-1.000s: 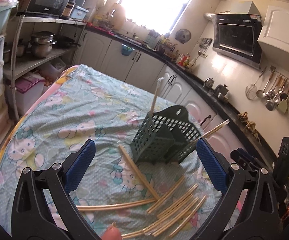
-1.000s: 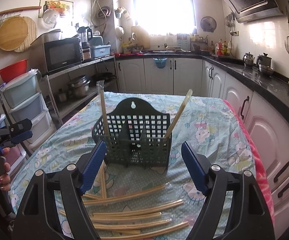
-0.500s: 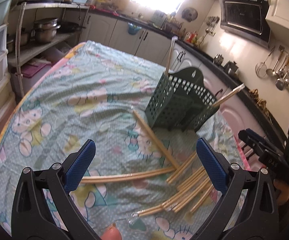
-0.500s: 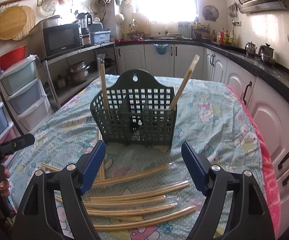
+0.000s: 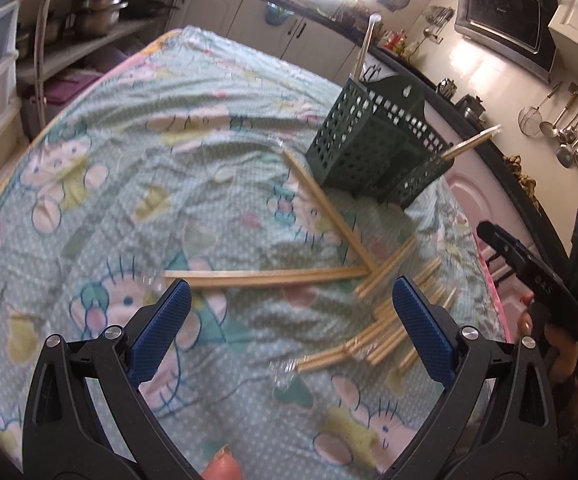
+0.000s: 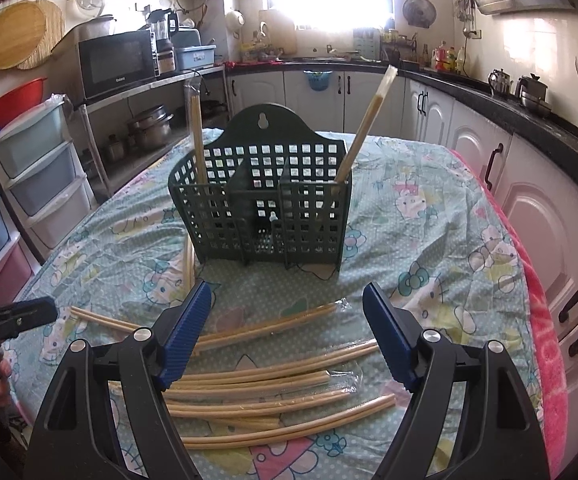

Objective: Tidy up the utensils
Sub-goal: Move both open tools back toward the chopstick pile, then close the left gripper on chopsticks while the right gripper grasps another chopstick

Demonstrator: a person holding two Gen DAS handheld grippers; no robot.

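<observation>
My left tongs (image 5: 289, 312) hang released over the desk (image 5: 129, 184), blue pads wide apart w/ nothing between them. Just past the left pad lies one wrapped chopstick pair (image 5: 265, 278) flat on the cartoon-print cloth, running left to right; a second pair (image 5: 325, 208) runs diagonally from its right end up toward the holder. The left view is somewhat blurred.

Center, toward the far side of the desk, stands the green holder (image 6: 265, 208), upright, a lattice basket w/ three compartments side by side. One pair (image 6: 197, 132) stands nearly upright in the left compartment, another (image 6: 365, 124) leans right out of the right compartment; middle compartment looks bare as far as I can tell.

Near side, right of center: the loose pile of chopsticks (image 6: 273, 396), approx. six or seven pairs in clear sleeves, lying mostly left-right and overlapping. My right tongs (image 6: 287, 336) sit above that pile, also released, pads apart, gripping nothing. In the left view the right tongs show as a dark handle at the right edge, held in a hand (image 5: 557, 340).

Far right: white cabinets and a dark counter w/ kettles.
</observation>
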